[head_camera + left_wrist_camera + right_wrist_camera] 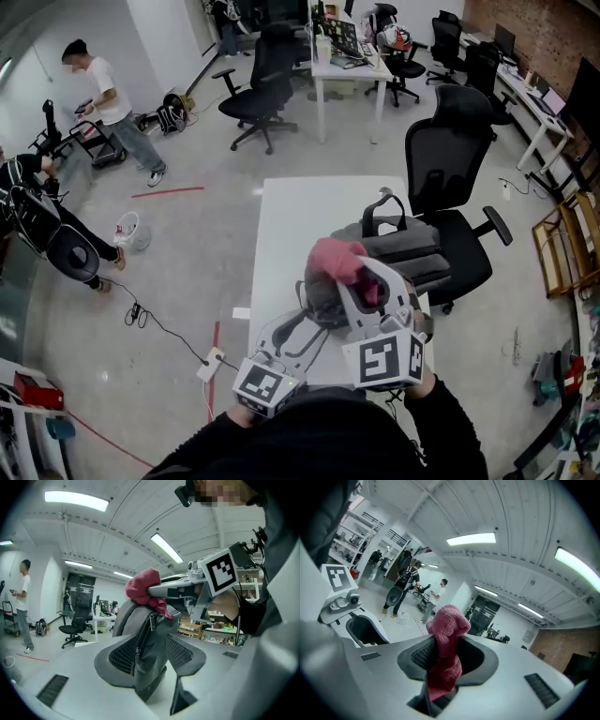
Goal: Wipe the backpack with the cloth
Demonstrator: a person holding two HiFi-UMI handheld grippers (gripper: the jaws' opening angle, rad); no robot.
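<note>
Resting on the white table (281, 216): one grey backpack (417, 246). Its near end stands between the left gripper's (302, 330) parted jaws, not pinched. Right gripper (367, 281), clamped on the one pink cloth (336, 258), presses it atop the backpack's near end.

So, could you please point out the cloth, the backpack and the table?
cloth (447, 625): right gripper view, its bunched top above the jaws.
backpack (417, 248): head view, grey body below the handle.
table (291, 216): head view, bare white top.

Bare tabletop (281, 216) left of backpack (405, 246)
</note>
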